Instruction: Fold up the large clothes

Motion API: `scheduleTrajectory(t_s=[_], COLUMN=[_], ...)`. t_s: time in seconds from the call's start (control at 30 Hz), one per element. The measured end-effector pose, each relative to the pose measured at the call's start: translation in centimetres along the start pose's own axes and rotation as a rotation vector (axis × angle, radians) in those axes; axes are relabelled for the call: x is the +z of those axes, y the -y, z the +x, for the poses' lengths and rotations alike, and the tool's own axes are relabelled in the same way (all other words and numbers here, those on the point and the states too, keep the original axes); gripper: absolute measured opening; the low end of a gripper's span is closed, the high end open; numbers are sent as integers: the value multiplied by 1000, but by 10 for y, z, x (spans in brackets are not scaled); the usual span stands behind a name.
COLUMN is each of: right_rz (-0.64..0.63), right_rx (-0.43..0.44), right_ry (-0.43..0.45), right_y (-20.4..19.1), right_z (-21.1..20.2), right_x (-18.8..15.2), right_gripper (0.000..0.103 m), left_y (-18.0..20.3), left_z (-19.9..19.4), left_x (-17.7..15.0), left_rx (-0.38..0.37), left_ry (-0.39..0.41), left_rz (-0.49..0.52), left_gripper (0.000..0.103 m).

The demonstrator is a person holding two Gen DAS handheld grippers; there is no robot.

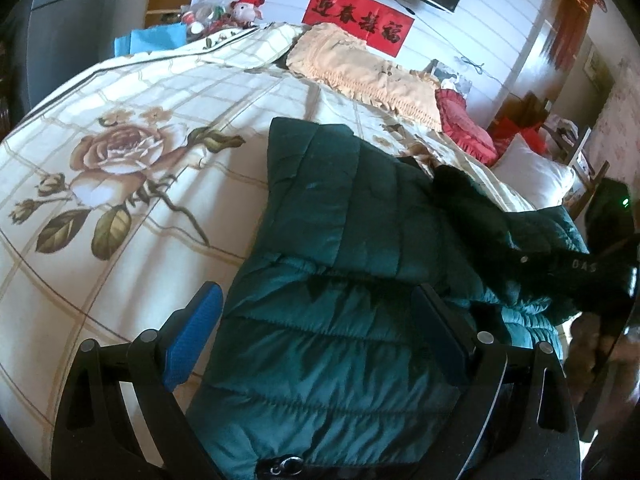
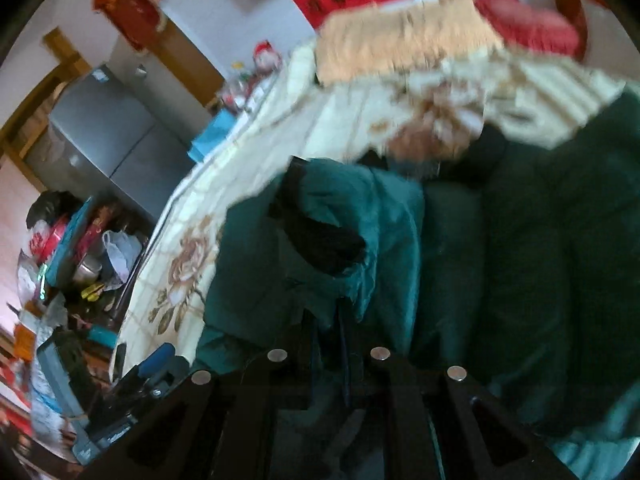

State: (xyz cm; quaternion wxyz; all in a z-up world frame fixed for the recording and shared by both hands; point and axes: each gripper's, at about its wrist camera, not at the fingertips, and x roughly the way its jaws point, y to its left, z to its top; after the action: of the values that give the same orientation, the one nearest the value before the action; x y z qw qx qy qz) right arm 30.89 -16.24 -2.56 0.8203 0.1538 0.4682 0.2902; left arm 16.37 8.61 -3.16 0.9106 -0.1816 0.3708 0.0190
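A large dark green puffer jacket [image 1: 328, 304] lies on a bed with a rose-print cover [image 1: 120, 152], one sleeve folded across its body. My left gripper [image 1: 320, 312] is open, its blue pads either side of the jacket's lower part, just above it. In the right wrist view the jacket [image 2: 500, 260] fills the right side. My right gripper [image 2: 328, 320] is shut on a fold of the jacket's green fabric near its black-lined collar [image 2: 320, 240]. That view is blurred. The right gripper also shows at the far right of the left wrist view [image 1: 608, 264].
A peach frilled pillow [image 1: 360, 68], a red cushion [image 1: 468, 124] and a white pillow [image 1: 532, 176] lie at the head of the bed. A grey fridge [image 2: 108, 136] and floor clutter [image 2: 68, 264] stand beside the bed. A red banner [image 1: 356, 20] hangs on the wall.
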Motion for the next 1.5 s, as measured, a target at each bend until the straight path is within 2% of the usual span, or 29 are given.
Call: scheduleTrajectory(t_s=[0.07,0.1,0.13,0.17,0.4,0.5,0.6,0.7,0.87,0.9,0.93,0.97,1.03,1.07,1.27,1.4,1.5], right_rz=[28,46,58,60,24,-12,-28,-18,-1,18,33,46,77,86,119,116,110], right_rx=[34,71,102,120,82,42,6,-20,-92,-100,-102,-105,-121,-127,-138,-131,-110], right_ry=[4,7,9,16,122,161,201,245,292,301,305,310,325,328,342,325,292], right_y=[2,2,2,1,-5,-6,-1,10,34,41,47,52,63,67,75,74,70], right_z=[2,-1,-6,-12,-70,-96,-122,-148,-178,-183,-186,-188,-192,-192,-188,-171,-151], right_x=[-2,-3,-4,-4,0,-1,-1,-2,-4,-4,-5,-5,-7,-7,-4,0,2], right_gripper=[30,45,54,57,58,59,61,68,68,68,68,68,68,68,68,69,68], left_y=[-1,-1,0,1,38,59,74,90,107,110,112,114,113,111,89,62,40], left_z=[0,-1,-2,-3,-3,12,31,53,76,76,78,80,81,78,38,22,17], left_x=[1,2,3,6,23,30,35,38,38,38,38,39,44,48,81,99,99], left_rx=[-10,-19,-25,-32,-100,-123,-137,-126,-146,-157,-166,-166,-180,-194,-172,-137,-103], left_ry=[-8,-7,-3,4,21,-21,-60,-98,-131,-128,-124,-138,-158,-151,-28,24,44], left_rz=[-20,-30,-35,-40,-3,21,3,-11,-27,-16,-3,5,-11,-22,-17,-36,-37], left_gripper=[95,95,95,95,95,95,95,95,95,86,57,43,24,18,14,13,12])
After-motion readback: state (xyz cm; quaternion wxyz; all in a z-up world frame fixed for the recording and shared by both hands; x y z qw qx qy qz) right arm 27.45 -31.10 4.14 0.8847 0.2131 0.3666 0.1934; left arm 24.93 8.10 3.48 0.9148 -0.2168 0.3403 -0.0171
